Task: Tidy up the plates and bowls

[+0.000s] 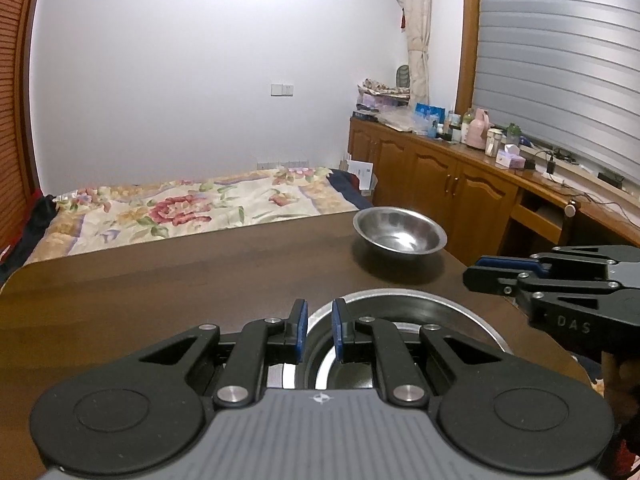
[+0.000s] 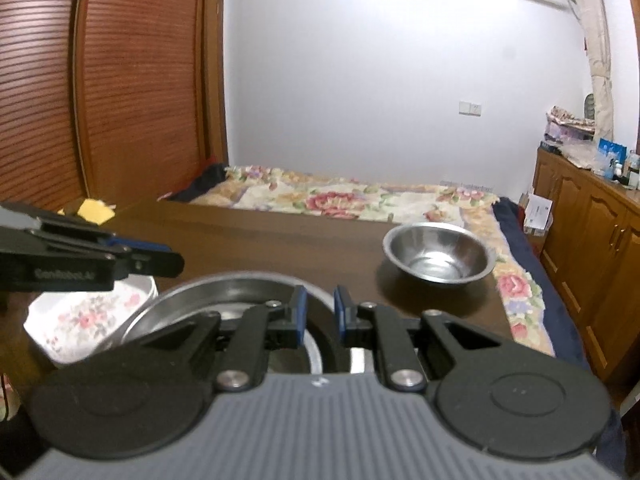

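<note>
Looks barely started: steel bowl sits alone right of centre, metal plate low centre, floral dish lower left. Left gripper and right gripper both nearly closed, holding nothing

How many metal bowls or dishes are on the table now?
2. A small metal bowl stands alone near the table's far right corner. A wide metal dish lies close under both grippers, beside a flowered bowl. More may be hidden.

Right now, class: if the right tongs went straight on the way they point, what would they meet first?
Probably the far rim of the metal plate just below the right tongs, then bare table; depth is unclear.
</note>
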`<state>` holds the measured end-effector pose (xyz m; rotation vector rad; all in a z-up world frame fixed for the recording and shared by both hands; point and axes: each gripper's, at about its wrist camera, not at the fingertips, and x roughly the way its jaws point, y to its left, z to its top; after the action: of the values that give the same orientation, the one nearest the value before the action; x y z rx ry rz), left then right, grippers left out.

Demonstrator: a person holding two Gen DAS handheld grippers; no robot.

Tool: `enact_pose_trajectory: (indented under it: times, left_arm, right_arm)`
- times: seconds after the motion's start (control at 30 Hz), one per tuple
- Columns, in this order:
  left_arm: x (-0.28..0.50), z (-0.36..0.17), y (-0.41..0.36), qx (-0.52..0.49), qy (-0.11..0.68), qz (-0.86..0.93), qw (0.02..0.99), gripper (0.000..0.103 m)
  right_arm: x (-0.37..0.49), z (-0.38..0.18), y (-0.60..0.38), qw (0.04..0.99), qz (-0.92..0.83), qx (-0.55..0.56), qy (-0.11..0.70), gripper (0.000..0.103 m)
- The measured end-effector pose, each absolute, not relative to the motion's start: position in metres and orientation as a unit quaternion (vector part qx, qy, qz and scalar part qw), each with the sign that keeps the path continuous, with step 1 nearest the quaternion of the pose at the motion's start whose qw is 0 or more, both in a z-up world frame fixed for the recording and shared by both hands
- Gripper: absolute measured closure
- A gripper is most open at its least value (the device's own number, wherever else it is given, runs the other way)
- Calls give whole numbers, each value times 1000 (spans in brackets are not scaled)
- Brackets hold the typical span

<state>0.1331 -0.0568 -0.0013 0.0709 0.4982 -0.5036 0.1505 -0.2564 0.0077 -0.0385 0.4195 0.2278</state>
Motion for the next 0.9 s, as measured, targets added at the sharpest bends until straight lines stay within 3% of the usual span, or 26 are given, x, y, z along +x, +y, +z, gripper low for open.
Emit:
enact_pose_trajectory:
  times: [0.43, 0.5, 0.53, 0.57, 0.63, 0.77, 0.83, 0.9]
  left_arm:
    - [138, 5, -66, 46, 239, -254, 936, 85]
    - [140, 6, -66, 45, 239, -254, 936, 82]
    - [141, 7, -67, 46, 239, -254, 936, 79]
    - [142, 7, -68, 46, 239, -254, 936, 77]
    - [144, 8, -69, 47, 237, -255, 936, 69]
    - [154, 10, -75, 52, 228, -256, 938, 36]
    - [161, 12, -79, 57, 227, -257, 938, 29]
    - [170, 13, -84, 66, 226, -255, 938, 26]
  right_arm:
    - [150, 12, -277, 977, 85, -5, 195, 86]
    - [152, 12, -280, 977, 80, -3, 196, 79]
    - [153, 12, -282, 978, 78, -3, 196, 65]
    - [154, 11, -283, 978, 75, -1, 193, 60]
    - [156, 12, -288, 979, 71, 2, 192, 60]
    - [162, 12, -295, 980, 66, -2, 187, 56]
    - [167, 12, -298, 981, 60, -11, 182, 44]
    - [174, 11, -302, 983, 51, -16, 178, 39]
